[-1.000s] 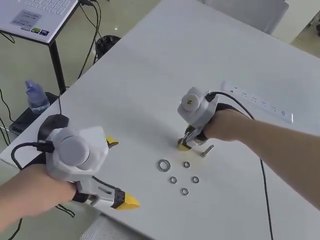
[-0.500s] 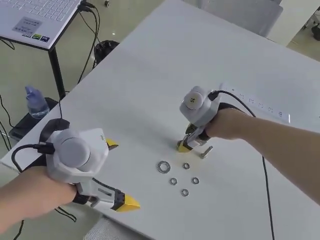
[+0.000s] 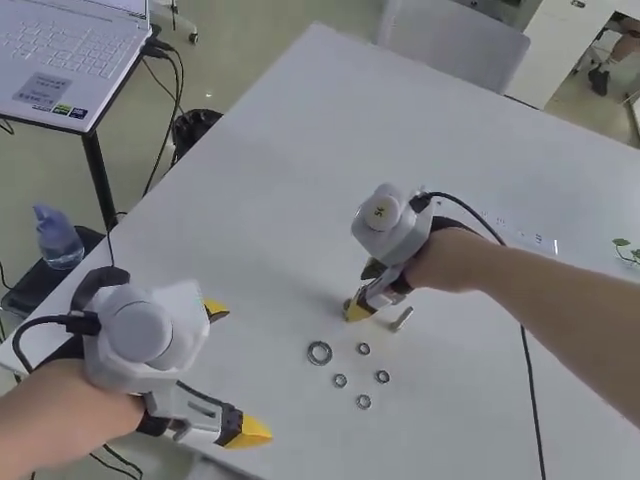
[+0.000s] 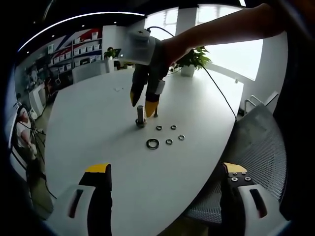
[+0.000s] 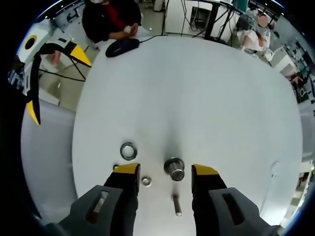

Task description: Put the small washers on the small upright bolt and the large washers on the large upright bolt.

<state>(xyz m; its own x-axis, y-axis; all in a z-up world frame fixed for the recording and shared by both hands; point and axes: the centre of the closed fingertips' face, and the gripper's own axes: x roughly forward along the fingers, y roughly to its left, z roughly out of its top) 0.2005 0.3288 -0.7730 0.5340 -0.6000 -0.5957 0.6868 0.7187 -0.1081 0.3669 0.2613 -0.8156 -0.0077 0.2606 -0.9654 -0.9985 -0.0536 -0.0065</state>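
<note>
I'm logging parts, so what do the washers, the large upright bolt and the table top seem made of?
Large washer and small washers: probably steel, grey with bright glints. Large upright bolt: likely steel too, dull silver-grey. Table top: smooth matte white, perhaps laminate; the look leaves it open.

White table (image 3: 330, 150), laptop (image 3: 60, 55), bottle (image 3: 55, 235) — potted plant (image 4: 189, 61)

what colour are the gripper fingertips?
Yellow. The fingertips show best in the right gripper view.

The white table (image 3: 300, 150) bears a large washer (image 3: 319, 352), four small washers (image 3: 364, 349) right of it, and a large bolt (image 5: 174, 168) and small bolt (image 3: 401, 319) just beyond.
</note>
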